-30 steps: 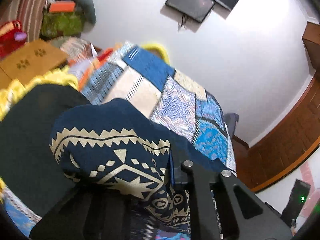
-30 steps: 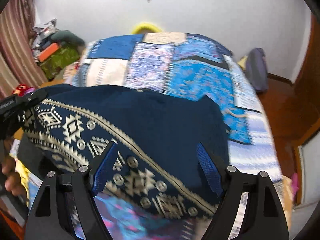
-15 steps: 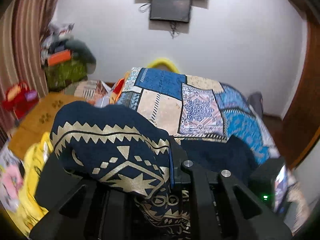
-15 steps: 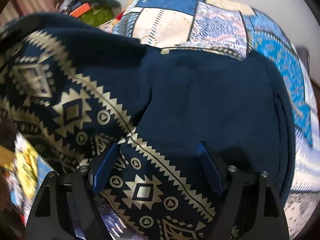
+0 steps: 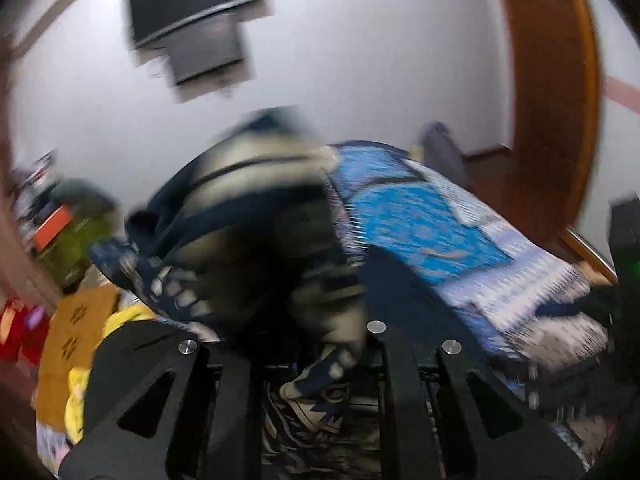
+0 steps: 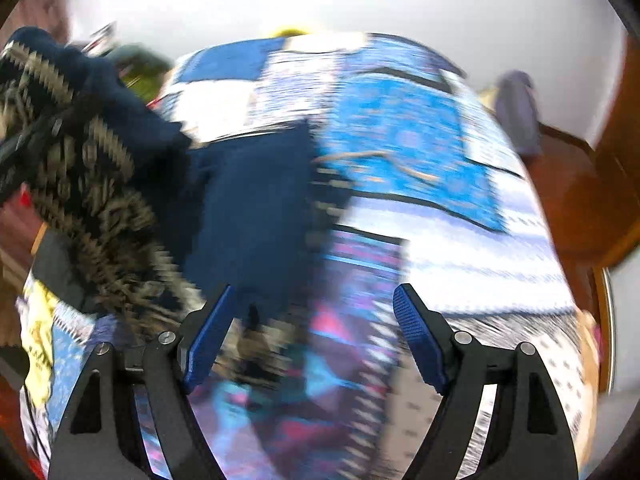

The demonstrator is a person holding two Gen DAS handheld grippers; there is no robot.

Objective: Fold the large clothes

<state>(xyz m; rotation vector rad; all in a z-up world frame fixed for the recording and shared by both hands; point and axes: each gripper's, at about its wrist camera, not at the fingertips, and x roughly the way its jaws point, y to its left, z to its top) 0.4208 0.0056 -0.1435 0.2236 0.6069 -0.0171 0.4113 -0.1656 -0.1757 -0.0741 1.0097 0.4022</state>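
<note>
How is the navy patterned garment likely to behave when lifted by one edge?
The navy patterned garment probably flops and drapes: it hangs bunched from the left hand-held gripper. It looks thick, so likely somewhat heavy. Its loose end trails on the bedspread.

White wall (image 5: 380, 60) carries a dark screen (image 5: 192, 4) (blurred); a patchwork-covered bed (image 6: 420, 152) stands beside brown wooden floor (image 6: 568, 184).

garment (image 6: 248, 208): navy w/ beige zigzag-diamond print | bedspread (image 6: 420, 148): blue/white/purple patchwork | gripper pads (image 6: 416, 336): blue | wall (image 5: 360, 60): white
</note>
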